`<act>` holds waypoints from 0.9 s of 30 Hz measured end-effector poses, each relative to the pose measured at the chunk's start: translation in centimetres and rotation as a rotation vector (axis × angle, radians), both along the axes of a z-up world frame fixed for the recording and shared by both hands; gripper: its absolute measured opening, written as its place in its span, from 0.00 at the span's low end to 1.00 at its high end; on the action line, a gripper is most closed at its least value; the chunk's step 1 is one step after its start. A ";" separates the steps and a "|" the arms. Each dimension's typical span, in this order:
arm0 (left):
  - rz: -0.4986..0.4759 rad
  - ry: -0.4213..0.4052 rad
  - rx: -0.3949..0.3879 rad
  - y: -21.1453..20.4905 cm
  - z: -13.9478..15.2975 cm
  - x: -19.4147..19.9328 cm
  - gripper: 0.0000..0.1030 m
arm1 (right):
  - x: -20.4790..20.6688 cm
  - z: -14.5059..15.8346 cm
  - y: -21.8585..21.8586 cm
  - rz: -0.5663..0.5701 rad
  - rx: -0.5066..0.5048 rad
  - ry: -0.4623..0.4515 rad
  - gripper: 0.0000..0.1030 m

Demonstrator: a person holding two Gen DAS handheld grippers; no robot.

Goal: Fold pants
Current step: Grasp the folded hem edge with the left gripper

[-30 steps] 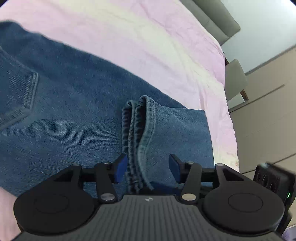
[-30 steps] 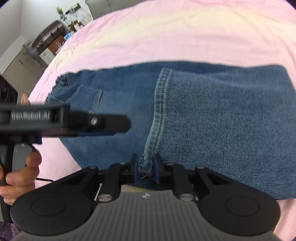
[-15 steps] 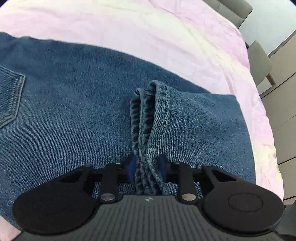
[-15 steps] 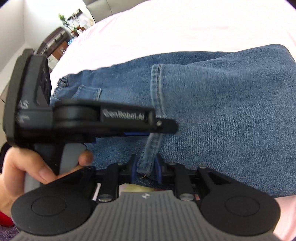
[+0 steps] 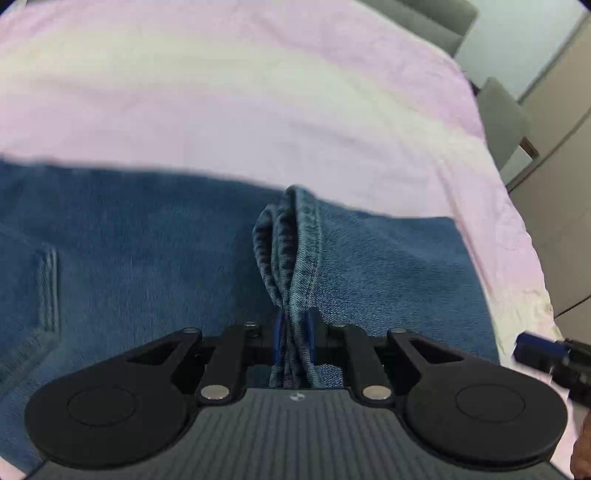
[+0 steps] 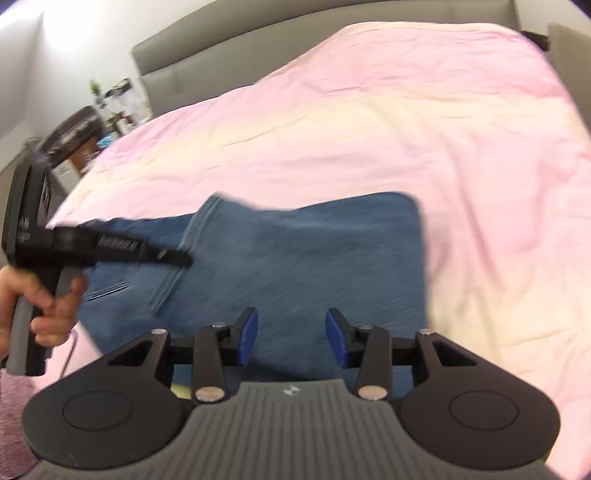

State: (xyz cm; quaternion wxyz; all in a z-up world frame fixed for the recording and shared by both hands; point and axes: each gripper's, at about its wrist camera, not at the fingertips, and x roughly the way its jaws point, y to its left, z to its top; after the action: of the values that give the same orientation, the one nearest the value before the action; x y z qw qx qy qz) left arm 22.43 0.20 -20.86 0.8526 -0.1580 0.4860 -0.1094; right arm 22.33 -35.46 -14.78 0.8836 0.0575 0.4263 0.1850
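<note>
Blue denim pants (image 5: pixel 147 266) lie folded on a pink bed sheet (image 5: pixel 258 92). My left gripper (image 5: pixel 293 341) is shut on the bunched leg hems (image 5: pixel 291 258) of the pants, which stand up between its blue pads. In the right wrist view my right gripper (image 6: pixel 291 338) is open and empty, held above the near part of the pants (image 6: pixel 314 251). The left gripper (image 6: pixel 110 247) shows there at the left, held by a hand, its tip over the hem line. A back pocket (image 5: pixel 40 288) shows at the left.
The sheet (image 6: pixel 406 122) covers a bed with a grey headboard (image 6: pixel 295 33). Grey chairs (image 5: pixel 498 118) and cabinet doors stand beyond the bed's right edge. A dresser with clutter (image 6: pixel 85 129) stands at the far left.
My left gripper closed on the leg hems and now holds them. My right gripper let go of the hem, opened and pulled back and up from the pants.
</note>
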 end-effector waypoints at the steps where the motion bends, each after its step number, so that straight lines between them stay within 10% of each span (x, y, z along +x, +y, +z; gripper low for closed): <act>1: 0.010 0.013 -0.016 0.3 -0.9 0.0 0.15 | 0.8 -0.1 -0.6 -0.010 -0.022 -0.003 0.21; 16: -0.005 0.011 -0.028 1.3 -3.5 -0.8 0.28 | 15.9 -8.6 0.5 -0.004 -0.203 0.038 0.07; 27: 0.008 0.046 -0.015 0.4 -2.7 0.0 0.29 | 12.5 -5.9 -0.5 0.064 -0.228 0.050 0.09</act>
State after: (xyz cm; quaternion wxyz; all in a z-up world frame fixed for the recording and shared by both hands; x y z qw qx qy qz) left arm 22.44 0.60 -23.55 0.8405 -0.1687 0.5038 -0.1059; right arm 34.83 -35.93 -20.63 0.8672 -0.0524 0.4680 0.1618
